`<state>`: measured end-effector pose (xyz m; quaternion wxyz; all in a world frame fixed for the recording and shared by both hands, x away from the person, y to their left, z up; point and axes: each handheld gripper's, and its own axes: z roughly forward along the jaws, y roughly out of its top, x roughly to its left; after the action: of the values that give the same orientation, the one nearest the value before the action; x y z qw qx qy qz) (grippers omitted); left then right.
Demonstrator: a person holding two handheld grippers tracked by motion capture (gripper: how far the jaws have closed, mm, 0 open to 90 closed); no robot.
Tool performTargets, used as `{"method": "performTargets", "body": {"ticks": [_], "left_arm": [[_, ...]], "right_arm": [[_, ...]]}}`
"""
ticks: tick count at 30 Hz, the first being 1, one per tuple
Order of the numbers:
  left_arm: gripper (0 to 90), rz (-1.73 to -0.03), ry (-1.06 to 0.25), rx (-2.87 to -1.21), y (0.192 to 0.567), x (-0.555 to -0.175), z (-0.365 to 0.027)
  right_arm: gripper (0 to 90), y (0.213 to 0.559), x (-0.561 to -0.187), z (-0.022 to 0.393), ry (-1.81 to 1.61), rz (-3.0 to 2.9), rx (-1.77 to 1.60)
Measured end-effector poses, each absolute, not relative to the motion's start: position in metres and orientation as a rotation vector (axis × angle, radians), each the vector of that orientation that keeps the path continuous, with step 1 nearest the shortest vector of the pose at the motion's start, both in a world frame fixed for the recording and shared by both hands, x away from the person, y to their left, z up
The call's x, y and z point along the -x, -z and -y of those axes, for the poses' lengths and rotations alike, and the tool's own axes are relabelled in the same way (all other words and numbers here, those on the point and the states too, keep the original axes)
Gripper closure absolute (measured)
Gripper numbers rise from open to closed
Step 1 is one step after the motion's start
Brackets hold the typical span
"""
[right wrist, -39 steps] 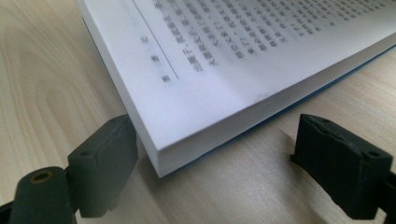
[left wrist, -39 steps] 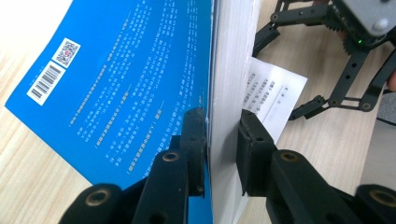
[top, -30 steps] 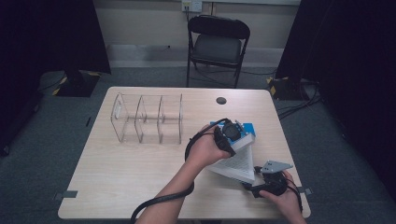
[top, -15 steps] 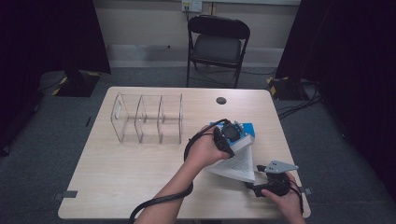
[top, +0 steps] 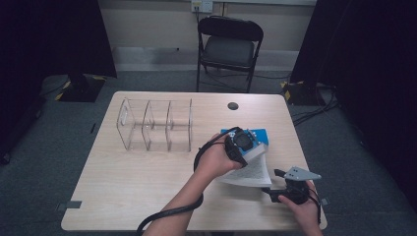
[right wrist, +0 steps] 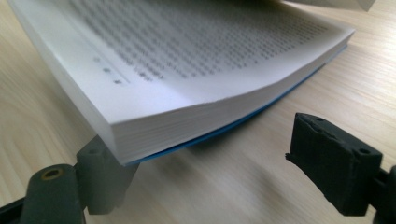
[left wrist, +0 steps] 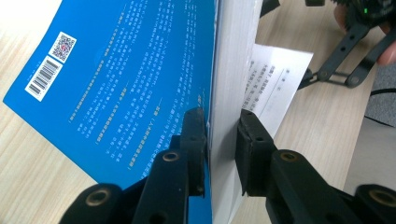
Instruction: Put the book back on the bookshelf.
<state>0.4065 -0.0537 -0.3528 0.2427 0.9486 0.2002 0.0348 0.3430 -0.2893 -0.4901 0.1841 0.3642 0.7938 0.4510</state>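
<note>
Near the table's (top: 147,196) right edge, the blue book (left wrist: 121,84) is clenched by the left gripper (left wrist: 222,135) while the right gripper (right wrist: 210,186), its jaws just narrowing yet spread, touches nothing; loose pages could be torn if snagged.

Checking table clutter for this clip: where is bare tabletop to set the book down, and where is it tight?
Bare wood spans the table front left, below the clear divider rack, and the strip between the rack and the black disc. The front right is crowded: the book and both tongs sit there.
</note>
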Motion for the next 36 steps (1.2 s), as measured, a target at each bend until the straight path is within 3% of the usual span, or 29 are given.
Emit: {"method": "performTargets", "body": {"ticks": [36], "left_arm": [[75.5, -0.481, -0.124, -2.596, 0.341, -0.386, 0.052]], "right_arm": [[11.7, 0.474, -0.359, 0.271, -1.336, -2.188, -0.753]]}}
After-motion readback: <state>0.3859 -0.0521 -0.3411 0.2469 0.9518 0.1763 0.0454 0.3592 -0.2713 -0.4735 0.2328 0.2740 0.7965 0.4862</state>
